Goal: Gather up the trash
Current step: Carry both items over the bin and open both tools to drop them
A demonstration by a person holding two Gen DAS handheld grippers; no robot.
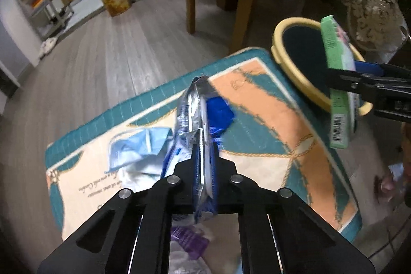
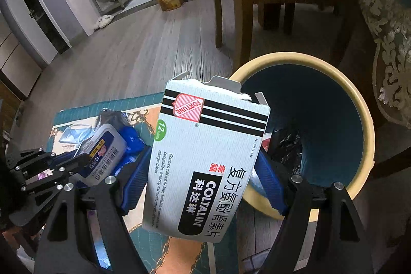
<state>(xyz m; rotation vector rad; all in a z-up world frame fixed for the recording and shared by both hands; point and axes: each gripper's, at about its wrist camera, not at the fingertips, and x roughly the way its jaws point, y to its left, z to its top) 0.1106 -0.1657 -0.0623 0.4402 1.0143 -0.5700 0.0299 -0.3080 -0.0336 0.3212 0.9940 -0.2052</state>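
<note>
- A wet-wipe pack [image 1: 203, 135] is pinched by the closed left gripper [image 1: 204, 161], frame centre.
- A medicine box [image 2: 205, 161] is clamped by the wide-set right gripper [image 2: 205, 184] beside the bin [image 2: 364, 120], lower right.
- A face mask [image 1: 138, 143] on the mat [image 1: 259, 99] is left uncollected.

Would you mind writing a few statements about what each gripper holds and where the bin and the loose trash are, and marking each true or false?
1. The left gripper is shut on a wet wipes pack. True.
2. The right gripper holds a medicine box. True.
3. The medicine box already lies inside the yellow-rimmed bin. False: it is in the right gripper, beside the bin's rim.
4. A blue face mask lies on the mat. True.
5. The yellow-rimmed bin is packed full to its rim. False: only some dark wrapping shows deep inside it.
</note>
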